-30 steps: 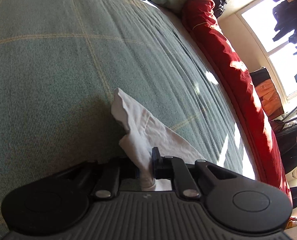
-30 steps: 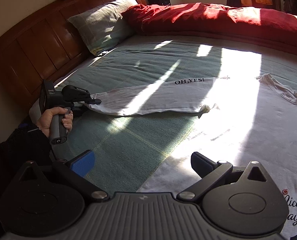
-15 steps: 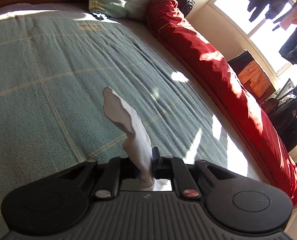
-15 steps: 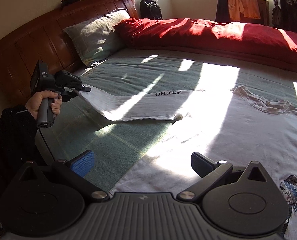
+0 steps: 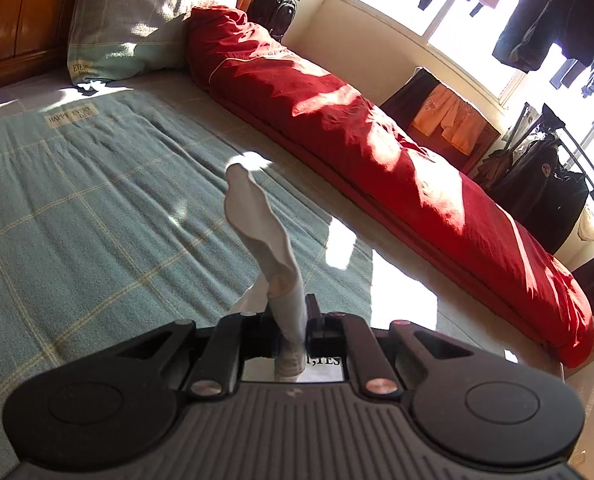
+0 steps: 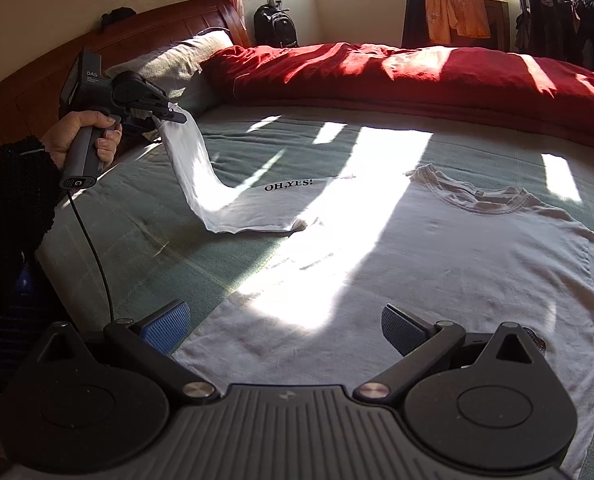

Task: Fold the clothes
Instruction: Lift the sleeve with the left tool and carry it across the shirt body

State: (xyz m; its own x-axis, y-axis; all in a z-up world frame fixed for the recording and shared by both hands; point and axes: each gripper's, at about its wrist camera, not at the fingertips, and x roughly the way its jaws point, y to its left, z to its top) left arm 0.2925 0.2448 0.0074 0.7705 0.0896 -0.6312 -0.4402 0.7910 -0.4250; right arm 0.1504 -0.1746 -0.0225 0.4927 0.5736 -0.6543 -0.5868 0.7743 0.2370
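A white long-sleeved T-shirt point(image 6: 437, 248) lies face up on the green bed cover, collar toward the red duvet. Its left sleeve, printed "OH,YES!" point(image 6: 288, 187), stretches out to the left. My left gripper point(image 6: 169, 114) is shut on the sleeve's cuff and holds it raised above the bed, so the sleeve hangs in a slope. In the left wrist view the cuff point(image 5: 265, 236) sticks up between the closed fingers of the left gripper point(image 5: 291, 320). My right gripper point(image 6: 285, 326) is open and empty, hovering over the shirt's lower hem.
A rolled red duvet point(image 6: 417, 68) runs along the far side of the bed. A pillow point(image 6: 177, 64) leans on the wooden headboard point(image 6: 137, 36). A black backpack point(image 6: 275, 26), hanging clothes point(image 6: 565, 12) and a window lie beyond the bed.
My left gripper has lifted the sleeve cuff off the bed and carried it upward; the sleeve now hangs from it. The right gripper stayed open over the hem, shifting slightly.
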